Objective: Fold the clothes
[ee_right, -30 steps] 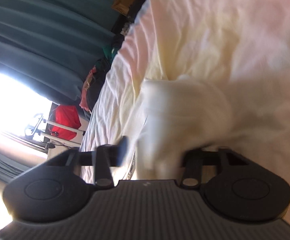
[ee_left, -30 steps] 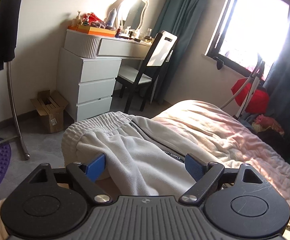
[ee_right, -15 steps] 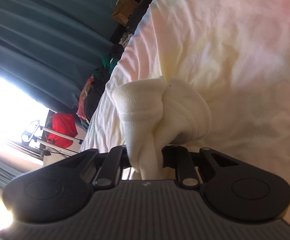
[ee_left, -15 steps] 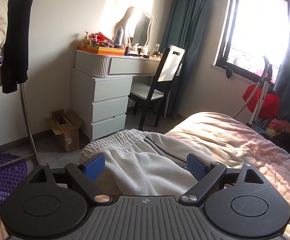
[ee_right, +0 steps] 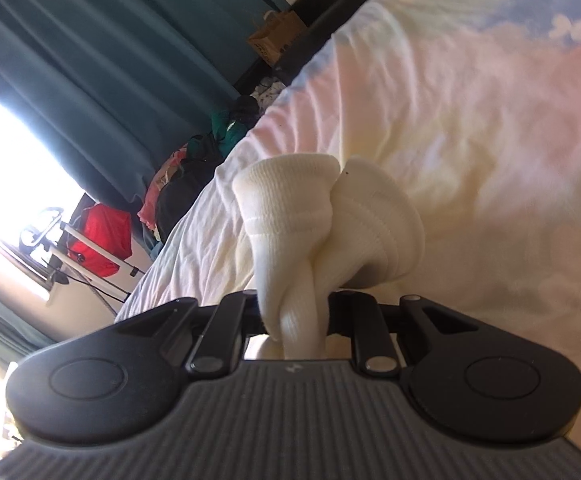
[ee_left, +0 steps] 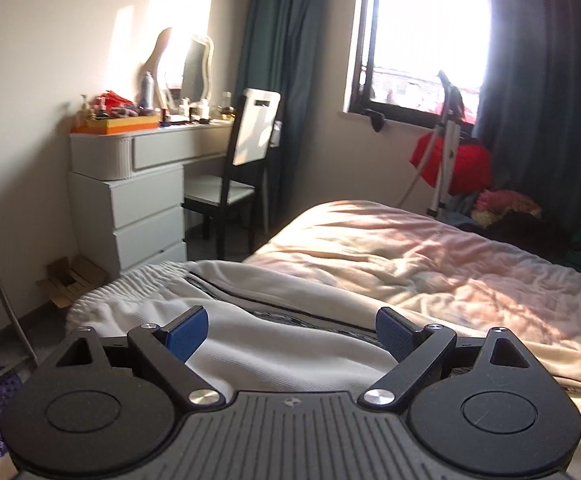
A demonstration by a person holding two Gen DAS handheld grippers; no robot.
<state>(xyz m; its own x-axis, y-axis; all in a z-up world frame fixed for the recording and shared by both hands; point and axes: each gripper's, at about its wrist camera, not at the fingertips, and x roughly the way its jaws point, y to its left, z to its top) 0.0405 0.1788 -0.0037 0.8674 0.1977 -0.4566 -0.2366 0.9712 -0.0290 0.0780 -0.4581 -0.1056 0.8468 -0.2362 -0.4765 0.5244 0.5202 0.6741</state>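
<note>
Pale grey sweatpants (ee_left: pixel 274 336) with a ribbed elastic waistband lie on the near corner of the bed (ee_left: pixel 430 256), seen in the left wrist view. My left gripper (ee_left: pixel 290 332) hovers just above them, open, its blue pads spread wide with nothing between them. In the right wrist view my right gripper (ee_right: pixel 292 312) is shut on a bunched cream ribbed cuff (ee_right: pixel 322 216) of a garment, lifted over the pastel bedsheet (ee_right: pixel 470 112). The rest of that garment is hidden below the gripper body.
A white dresser (ee_left: pixel 130 200) and a black chair (ee_left: pixel 242 176) stand beyond the bed's left side. A cardboard box (ee_left: pixel 70 284) sits on the floor. A red bag (ee_left: pixel 450 164), a clothes pile (ee_left: pixel 506 208) and dark curtains (ee_left: pixel 550 100) are by the window.
The left gripper has tilted up and drawn back, staying open over the sweatpants. The right gripper closed on the cream cuff and has lifted it slightly.
</note>
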